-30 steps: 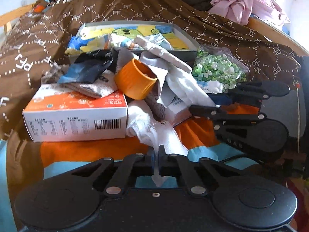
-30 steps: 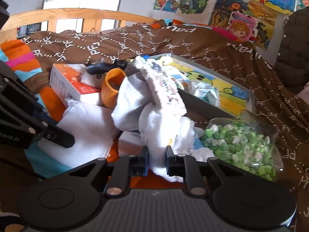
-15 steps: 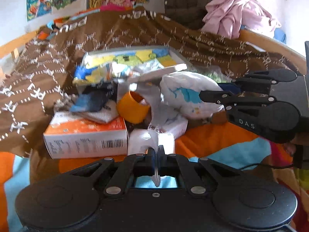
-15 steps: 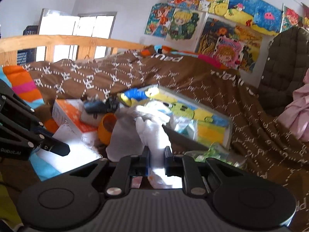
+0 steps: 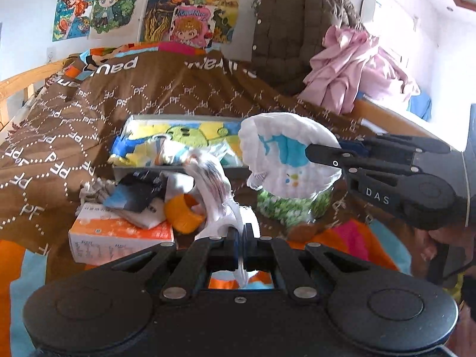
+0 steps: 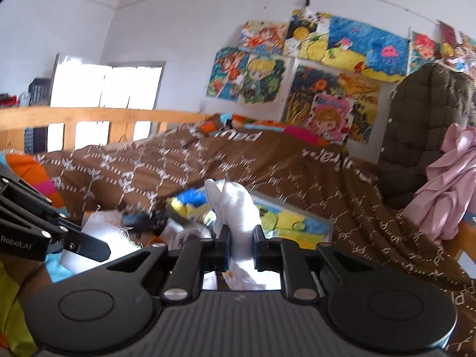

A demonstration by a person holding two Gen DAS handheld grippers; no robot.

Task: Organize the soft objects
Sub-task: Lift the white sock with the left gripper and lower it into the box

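Above bed (image 5: 184, 95), cloth (image 5: 285, 154) between tongs (image 6: 240, 245)

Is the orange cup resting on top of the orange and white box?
No, the orange cup lies on the bed beside the box.

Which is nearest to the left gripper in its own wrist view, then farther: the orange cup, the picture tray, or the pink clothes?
From the left gripper, shut on a white cloth:
1. Orange cup, just ahead, slightly left, on its side.
2. Picture tray, farther back at centre on the brown blanket.
3. Pink clothes, farthest, upper right by the wall.
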